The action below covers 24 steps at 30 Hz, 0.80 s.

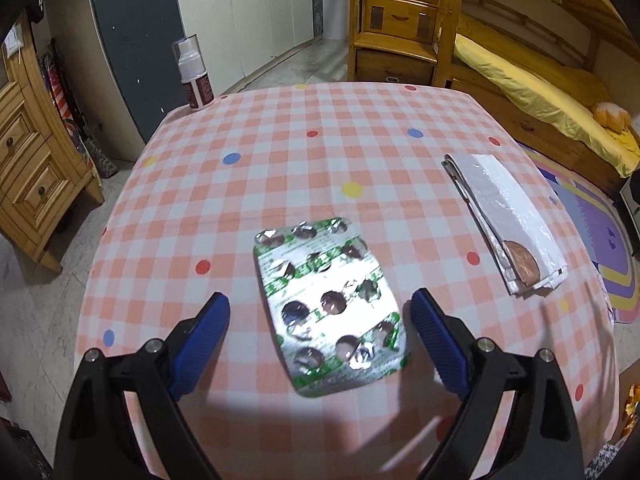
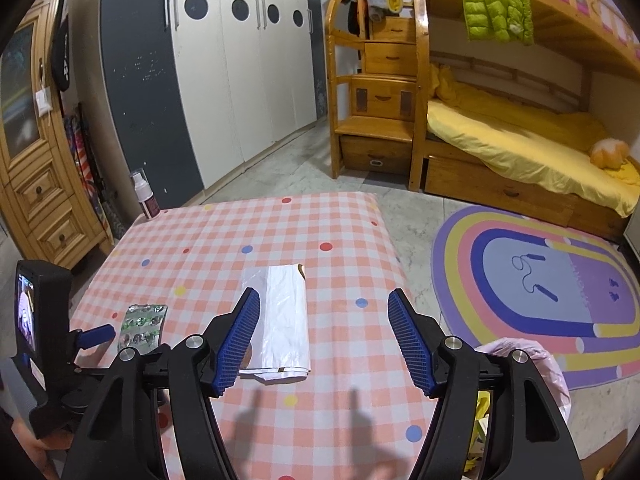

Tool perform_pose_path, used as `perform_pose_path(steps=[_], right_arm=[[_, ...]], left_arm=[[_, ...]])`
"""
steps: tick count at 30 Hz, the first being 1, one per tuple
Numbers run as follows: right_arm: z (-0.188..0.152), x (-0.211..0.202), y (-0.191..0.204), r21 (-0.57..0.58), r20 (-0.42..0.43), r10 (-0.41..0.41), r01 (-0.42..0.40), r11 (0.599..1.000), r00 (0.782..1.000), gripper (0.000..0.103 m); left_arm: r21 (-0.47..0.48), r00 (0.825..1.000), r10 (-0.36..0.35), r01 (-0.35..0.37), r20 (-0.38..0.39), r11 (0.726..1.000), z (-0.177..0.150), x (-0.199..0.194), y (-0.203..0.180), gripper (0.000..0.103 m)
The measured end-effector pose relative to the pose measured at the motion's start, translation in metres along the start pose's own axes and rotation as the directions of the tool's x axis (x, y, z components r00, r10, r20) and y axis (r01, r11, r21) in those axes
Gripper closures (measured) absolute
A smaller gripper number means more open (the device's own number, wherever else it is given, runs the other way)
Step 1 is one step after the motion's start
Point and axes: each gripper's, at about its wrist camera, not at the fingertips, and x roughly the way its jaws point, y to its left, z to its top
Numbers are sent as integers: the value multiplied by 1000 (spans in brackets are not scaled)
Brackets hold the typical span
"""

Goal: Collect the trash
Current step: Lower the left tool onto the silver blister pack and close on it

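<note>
A used foil pill blister pack with green print lies flat on the pink checked tablecloth. My left gripper is open, its blue pads on either side of the pack, just above it. A flat white wrapper with a brown round patch lies to the right. In the right wrist view the wrapper lies just left of and beyond my open right gripper, which is held above the table. The blister pack and the left gripper show at far left.
A spray bottle stands at the table's far left corner. A pink bag sits on the floor by the table's right edge. A wooden cabinet is left; a bunk bed and a striped rug are right.
</note>
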Motion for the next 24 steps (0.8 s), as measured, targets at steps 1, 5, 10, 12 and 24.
perform_pose_path(steps=[1, 5, 10, 12, 24], right_arm=[[0, 0, 0, 0, -1, 0, 0, 1000, 1000, 36], [-2, -1, 3, -2, -1, 2, -2, 1000, 1000, 36], [-2, -2, 7, -2, -2, 19, -19, 1000, 1000, 35], [-3, -1, 8, -11, -6, 17, -17, 1000, 1000, 35], [-5, 2, 9, -20, -18, 29, -29, 999, 999, 35]], left_arm=[[-2, 1000, 1, -1, -7, 1000, -3, -2, 4, 14], [-41, 1000, -13, 12, -19, 999, -12, -10, 23, 14], [-45, 1000, -20, 20, 1, 999, -13, -14, 29, 14], [-38, 1000, -8, 8, 8, 999, -11, -13, 28, 14], [63, 999, -30, 28, 28, 998, -3, -8, 8, 48]])
